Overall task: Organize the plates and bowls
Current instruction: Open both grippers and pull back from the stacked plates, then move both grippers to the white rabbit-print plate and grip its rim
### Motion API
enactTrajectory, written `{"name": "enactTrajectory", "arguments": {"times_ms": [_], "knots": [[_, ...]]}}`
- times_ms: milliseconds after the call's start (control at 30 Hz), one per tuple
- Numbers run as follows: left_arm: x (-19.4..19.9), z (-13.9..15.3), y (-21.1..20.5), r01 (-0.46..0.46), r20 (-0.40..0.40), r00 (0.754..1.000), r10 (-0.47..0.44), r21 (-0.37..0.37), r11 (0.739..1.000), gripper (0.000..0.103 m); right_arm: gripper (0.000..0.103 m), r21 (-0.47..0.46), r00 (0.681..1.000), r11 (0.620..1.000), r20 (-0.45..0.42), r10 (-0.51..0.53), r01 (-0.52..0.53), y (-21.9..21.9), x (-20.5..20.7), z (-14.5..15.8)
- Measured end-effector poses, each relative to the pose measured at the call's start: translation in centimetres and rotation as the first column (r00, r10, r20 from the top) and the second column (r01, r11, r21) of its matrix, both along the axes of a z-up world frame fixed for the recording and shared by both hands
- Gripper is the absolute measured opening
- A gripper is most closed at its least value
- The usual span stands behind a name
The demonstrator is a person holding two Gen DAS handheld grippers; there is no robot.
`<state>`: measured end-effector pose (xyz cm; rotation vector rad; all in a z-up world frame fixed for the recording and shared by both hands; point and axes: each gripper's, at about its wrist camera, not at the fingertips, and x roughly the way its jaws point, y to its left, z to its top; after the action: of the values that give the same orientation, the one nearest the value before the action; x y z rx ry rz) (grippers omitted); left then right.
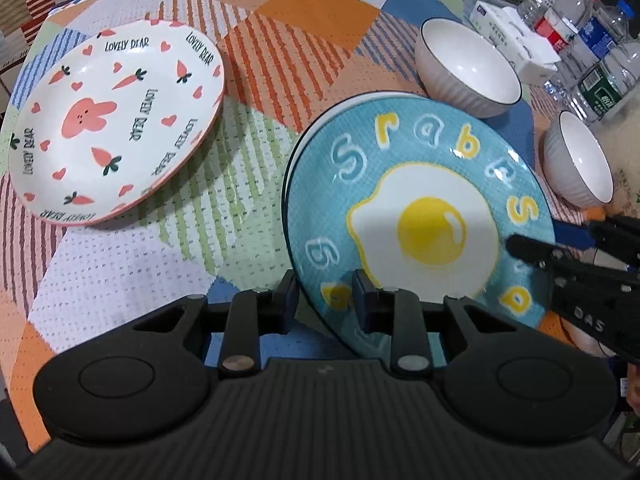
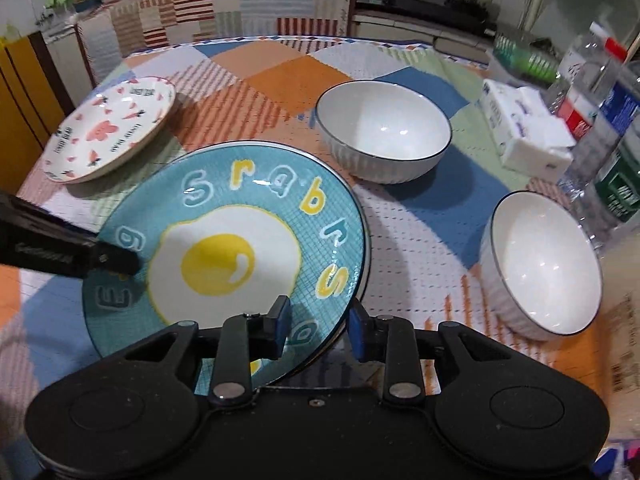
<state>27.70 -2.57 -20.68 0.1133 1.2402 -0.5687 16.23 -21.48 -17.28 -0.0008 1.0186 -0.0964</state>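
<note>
On the quilted surface (image 1: 240,8), a rabbit plate (image 1: 116,124) lies far left; your left gripper (image 1: 325,300) has its jaws clamped on the blue egg plate (image 1: 420,216) rim, your right gripper (image 2: 318,324) straddles the opposite rim, jaws slack, and two white bowls (image 2: 384,136) stand right.

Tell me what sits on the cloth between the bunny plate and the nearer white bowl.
In the right wrist view, only bare patchwork tablecloth lies between the bunny plate and the white bowl; the egg plate sits in front of that stretch.
</note>
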Motion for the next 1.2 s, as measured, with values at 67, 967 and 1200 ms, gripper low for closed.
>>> {"name": "enactTrajectory", "arguments": {"times_ms": [67,967,1200], "knots": [[-0.2,0.3,-0.1,0.006,0.012,1.000,-0.006,0.012,1.000,0.027,0.032,-0.052,1.000,0.999,-0.004,0.001,-0.002,0.3,0.1,-0.4],[-4.7,11.0,5.8,-0.037,0.152,0.988,0.031,0.035,0.999,0.032,0.038,0.100,0.973,0.981,0.175,0.148,-0.167,3.6,-3.0,10.8],[-4.8,12.8,8.2,-0.080,0.215,0.974,0.068,0.049,0.996,0.038,0.042,0.151,0.962,0.956,0.154,0.227,-0.250,6.4,-3.1,12.0]]}}
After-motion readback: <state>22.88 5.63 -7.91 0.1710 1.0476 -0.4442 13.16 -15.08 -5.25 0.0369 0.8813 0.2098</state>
